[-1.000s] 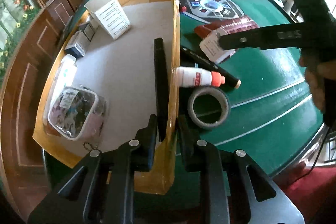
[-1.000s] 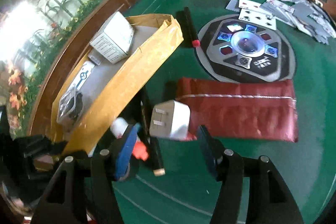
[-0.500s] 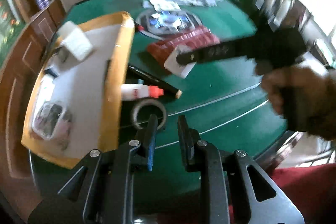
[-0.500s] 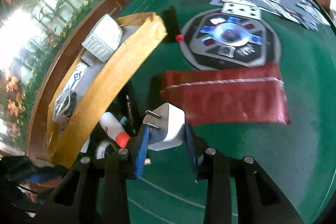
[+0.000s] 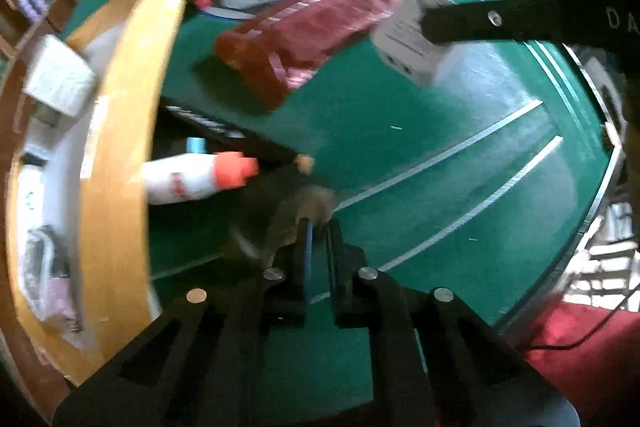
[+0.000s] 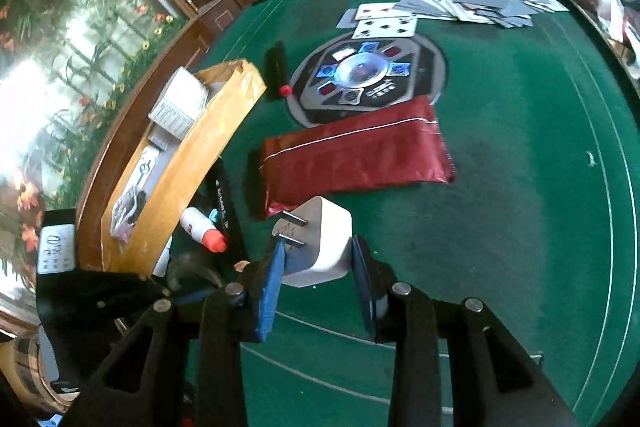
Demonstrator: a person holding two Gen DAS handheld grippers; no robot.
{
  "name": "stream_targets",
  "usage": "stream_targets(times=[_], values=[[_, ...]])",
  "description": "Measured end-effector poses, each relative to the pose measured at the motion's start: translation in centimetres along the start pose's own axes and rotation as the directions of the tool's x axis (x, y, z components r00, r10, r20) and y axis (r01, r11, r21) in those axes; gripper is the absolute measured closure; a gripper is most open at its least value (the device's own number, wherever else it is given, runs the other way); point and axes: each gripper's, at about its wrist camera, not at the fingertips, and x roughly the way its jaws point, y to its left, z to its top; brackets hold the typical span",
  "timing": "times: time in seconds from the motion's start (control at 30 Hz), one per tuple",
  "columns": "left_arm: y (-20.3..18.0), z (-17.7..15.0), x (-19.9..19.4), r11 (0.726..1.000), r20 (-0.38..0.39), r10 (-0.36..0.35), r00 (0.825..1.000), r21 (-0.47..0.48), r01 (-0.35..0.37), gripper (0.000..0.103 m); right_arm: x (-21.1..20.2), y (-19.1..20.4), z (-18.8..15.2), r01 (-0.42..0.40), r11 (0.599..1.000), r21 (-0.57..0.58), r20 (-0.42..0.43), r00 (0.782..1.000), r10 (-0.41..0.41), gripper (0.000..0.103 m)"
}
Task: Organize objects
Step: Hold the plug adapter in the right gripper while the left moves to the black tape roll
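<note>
My right fingers [image 6: 318,269] are clamped on a white plastic wall charger with two metal prongs [image 6: 320,247], one blue pad on each flat side, so the prongs stick out clear and the block cannot twist. It hangs above the green felt counter [image 6: 520,187], lifted free, near the long shiny red foil pouch [image 6: 356,151].

My left fingers [image 5: 318,231] are pinched nearly together on the wall of a blurred grey tape ring [image 5: 288,223] lying on the felt. I judge a thin wall is the only part of a ring narrow fingers can take. Motion blur keeps me from being sure the pads truly press it.

The yellow-rimmed cardboard tray [image 5: 120,147] beside the ring already holds a white printed carton [image 6: 180,103] and other small packs, so I take it as the place for both things. Just outside its wall lie a white bottle with an orange cap [image 5: 200,175] and a black marker pen [image 5: 232,135], waiting their turn.

The red label on the bottle and the white lettering on the marker are too blurred to read.
</note>
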Motion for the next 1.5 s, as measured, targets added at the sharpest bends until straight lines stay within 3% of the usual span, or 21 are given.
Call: stream_targets(times=[0.2,0.8,1.1,1.37,1.5], values=[[-3.6,-0.6,0.5,0.992,-0.039,-0.121,0.992,0.03,0.122,0.099,-1.0,-0.8,0.1,0.013,1.0,0.014,0.02,1.0,-0.013,0.069],[-1.3,-1.4,-1.5,0.989,0.038,-0.13,0.991,-0.07,0.132,0.099,-1.3,-0.5,0.3,0.003,1.0,-0.01,0.021,1.0,-0.003,0.069],[0.8,-1.9,-1.9,0.984,0.051,-0.121,0.991,-0.129,0.126,0.099,-2.0,-0.5,0.3,-0.018,1.0,-0.006,0.046,0.999,0.019,0.069],[1.6,-2.5,-0.9,0.98,0.017,-0.117,0.993,-0.158,0.119,0.099,-1.7,-0.1,0.2,-0.024,1.0,-0.012,0.036,0.999,0.024,0.07],[1.4,-2.2,-1.0,0.976,0.026,-0.141,0.99,-0.165,0.143,0.099,-1.6,0.0,0.1,-0.023,1.0,-0.012,0.035,0.999,0.024,0.07]])
